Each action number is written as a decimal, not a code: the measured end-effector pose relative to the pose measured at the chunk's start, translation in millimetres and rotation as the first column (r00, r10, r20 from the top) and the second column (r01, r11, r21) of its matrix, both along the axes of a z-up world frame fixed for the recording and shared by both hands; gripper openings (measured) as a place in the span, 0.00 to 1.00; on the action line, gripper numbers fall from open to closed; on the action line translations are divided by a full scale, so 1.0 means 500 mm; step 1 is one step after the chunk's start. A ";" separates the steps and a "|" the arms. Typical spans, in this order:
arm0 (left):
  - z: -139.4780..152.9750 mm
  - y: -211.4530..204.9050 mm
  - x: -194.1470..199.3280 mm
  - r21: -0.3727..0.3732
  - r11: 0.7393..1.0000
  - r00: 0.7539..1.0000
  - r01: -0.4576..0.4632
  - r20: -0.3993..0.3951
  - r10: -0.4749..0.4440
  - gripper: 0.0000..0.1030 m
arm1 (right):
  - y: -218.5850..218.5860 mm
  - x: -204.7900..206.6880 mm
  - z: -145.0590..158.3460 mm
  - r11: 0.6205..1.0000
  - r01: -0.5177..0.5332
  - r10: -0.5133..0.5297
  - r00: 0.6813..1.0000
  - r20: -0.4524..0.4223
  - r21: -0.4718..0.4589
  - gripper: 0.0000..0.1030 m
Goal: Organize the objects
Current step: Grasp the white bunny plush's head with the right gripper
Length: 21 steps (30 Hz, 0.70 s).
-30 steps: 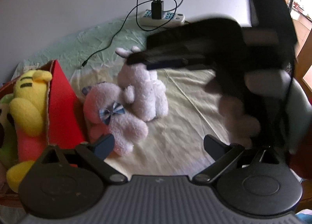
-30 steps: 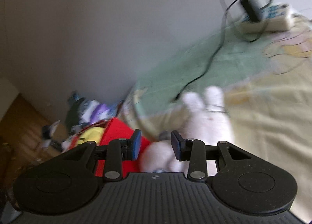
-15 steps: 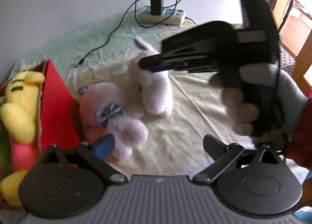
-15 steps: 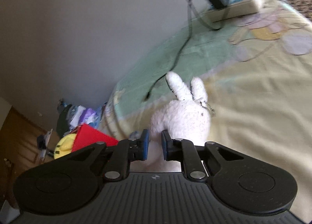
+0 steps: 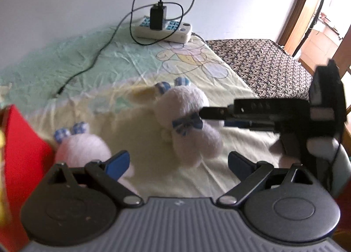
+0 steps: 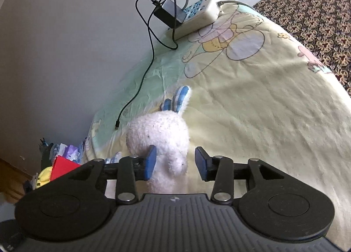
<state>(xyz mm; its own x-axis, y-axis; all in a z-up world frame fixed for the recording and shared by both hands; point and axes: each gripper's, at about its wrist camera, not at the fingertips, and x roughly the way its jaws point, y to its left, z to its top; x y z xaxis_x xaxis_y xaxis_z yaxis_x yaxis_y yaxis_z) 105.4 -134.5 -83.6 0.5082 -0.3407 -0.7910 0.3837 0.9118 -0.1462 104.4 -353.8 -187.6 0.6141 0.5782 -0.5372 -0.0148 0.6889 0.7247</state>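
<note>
A white plush rabbit [image 5: 186, 125] with a blue bow lies face up on the yellow sheet [image 5: 142, 129]. My right gripper [image 5: 216, 117] reaches it from the right. In the right wrist view that rabbit [image 6: 162, 135] sits between the opening jaws of the right gripper [image 6: 175, 162]. The left pad [image 6: 150, 162] brushes its side and the right pad [image 6: 201, 162] stands clear. A pink rabbit [image 5: 83, 149] lies beside the red box [image 5: 19, 153]. My left gripper [image 5: 178, 162] is wide and closing a little, with the white rabbit's lower body just ahead of it, untouched.
A white power strip [image 5: 162, 28] with a black charger stands at the wall, and its cable [image 5: 87, 68] trails over the green sheet. A dark patterned cloth [image 5: 263, 61] covers the right side. A yellow plush [image 6: 45, 175] sits by the red box [image 6: 63, 164].
The white rabbit has come away from the pink one, moved right and now lies face up. The right gripper, shut half a second ago, has opened around it. My left gripper shifted right.
</note>
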 end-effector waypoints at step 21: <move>-0.117 -0.013 0.141 -0.218 0.975 0.978 -0.046 -0.207 -0.001 0.73 | 0.006 0.051 -0.046 0.977 -0.086 0.097 0.994 -0.050 0.196 0.40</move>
<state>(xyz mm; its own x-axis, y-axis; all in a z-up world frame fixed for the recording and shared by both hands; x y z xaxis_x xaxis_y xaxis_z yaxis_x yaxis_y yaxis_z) 176.1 -141.0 -142.0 0.3530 -0.5082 -0.7856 0.3044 0.8563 -0.4172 129.6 -350.6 -210.5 0.5243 0.7268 -0.4437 -0.0248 0.5339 0.8452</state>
